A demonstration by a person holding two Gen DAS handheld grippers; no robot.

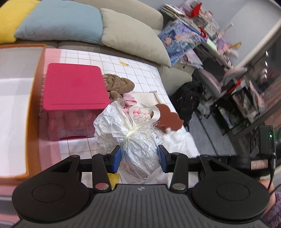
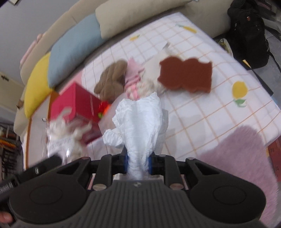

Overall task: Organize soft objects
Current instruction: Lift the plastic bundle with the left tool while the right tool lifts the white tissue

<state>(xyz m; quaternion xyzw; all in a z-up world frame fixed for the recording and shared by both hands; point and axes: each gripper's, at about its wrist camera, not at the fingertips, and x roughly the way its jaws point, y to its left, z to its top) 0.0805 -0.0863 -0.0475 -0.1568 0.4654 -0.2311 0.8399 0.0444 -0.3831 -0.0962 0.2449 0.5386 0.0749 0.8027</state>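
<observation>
A sofa (image 1: 133, 15) with yellow, blue (image 1: 59, 21) and beige (image 1: 133, 36) cushions runs along the far side, ahead of both tongs, and a white checked cloth (image 2: 202, 108) printed with yellow fruit covers the counter in front of it. To the right of the left tongs the room is crowded with cluttered shelves (image 1: 196, 26), a black backpack (image 1: 189, 100) and a grey floor. A pink-lidded storage box (image 1: 75, 87) stands ahead and to the left of the left tongs, beside an orange-rimmed tray (image 1: 33, 112). Beyond both tongs lie a brown plush toy (image 2: 112, 79), pink knitted pieces (image 2: 134, 75) and a brown scalloped mat (image 2: 186, 75); a lilac fluffy rug (image 2: 242, 157) lies to the right of the right tongs. The left tongs (image 1: 140, 156), partly spread, pinch a cellophane-wrapped bundle (image 1: 130, 129) tied with a cream ribbon (image 1: 140, 112), held above the cloth. The right tongs (image 2: 137, 162), nearly pressed together, pinch a crumpled white cloth (image 2: 140, 126) that stands up between the blue pads (image 2: 125, 162). Both tongs tilt downward toward the counter. A purple sleeve (image 1: 272, 210) shows at the lower right of the left view.
</observation>
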